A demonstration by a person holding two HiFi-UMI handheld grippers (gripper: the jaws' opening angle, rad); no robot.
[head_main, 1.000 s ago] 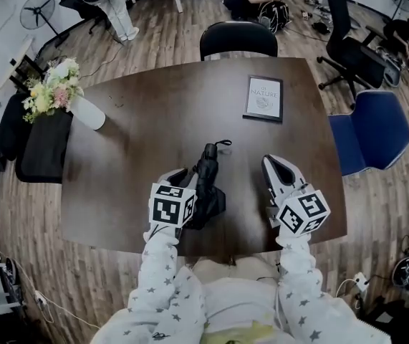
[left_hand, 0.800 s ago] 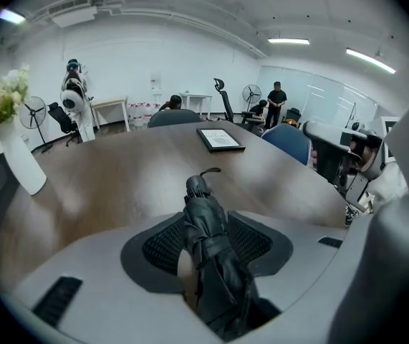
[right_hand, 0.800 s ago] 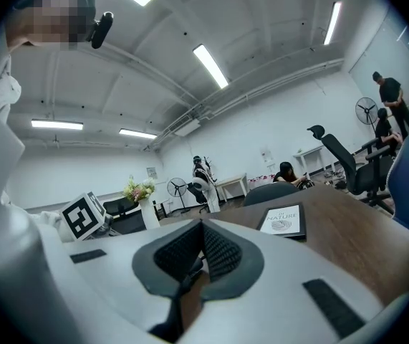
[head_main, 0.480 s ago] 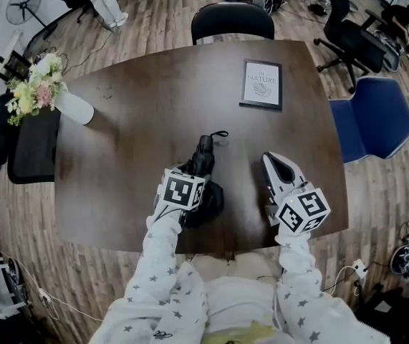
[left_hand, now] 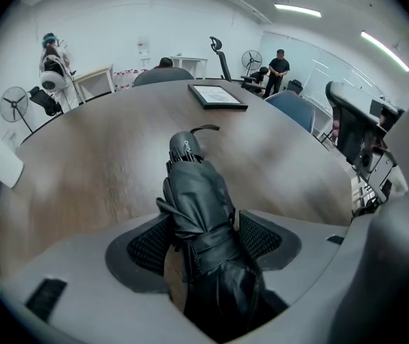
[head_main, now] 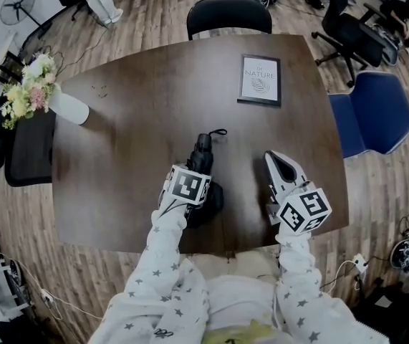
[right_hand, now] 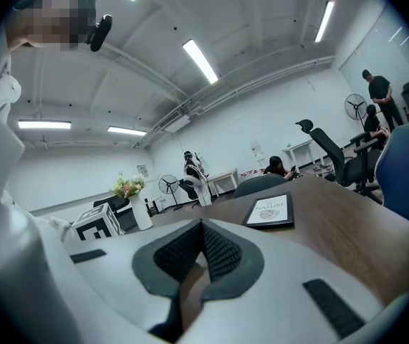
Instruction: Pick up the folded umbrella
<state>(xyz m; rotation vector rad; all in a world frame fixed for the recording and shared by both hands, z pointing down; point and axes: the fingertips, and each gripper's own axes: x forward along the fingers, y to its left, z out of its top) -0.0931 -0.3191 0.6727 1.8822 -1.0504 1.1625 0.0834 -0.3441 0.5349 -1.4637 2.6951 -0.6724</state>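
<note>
The folded black umbrella point(head_main: 203, 154) lies on the dark wooden table point(head_main: 132, 120), handle and wrist strap pointing away from me. My left gripper point(head_main: 192, 180) points steeply down over its near end. In the left gripper view the umbrella point(left_hand: 197, 199) runs between the two ribbed pads point(left_hand: 149, 244). The jaws are opening and stand wide around the fabric without squeezing it. My right gripper point(head_main: 276, 160) hovers to the right of the umbrella, apart from it. In the right gripper view the right gripper point(right_hand: 203, 226) has its tips together, holding nothing.
A framed "Nature" picture point(head_main: 261, 79) lies at the table's far right. A white vase of flowers point(head_main: 66, 107) lies at the far left corner. A black chair point(head_main: 229, 13) stands behind the table and a blue chair point(head_main: 372, 113) to its right.
My left gripper came in from the umbrella's left and sank over its near end, and its jaws went from nearly closed to wide. The right gripper has barely shifted.
</note>
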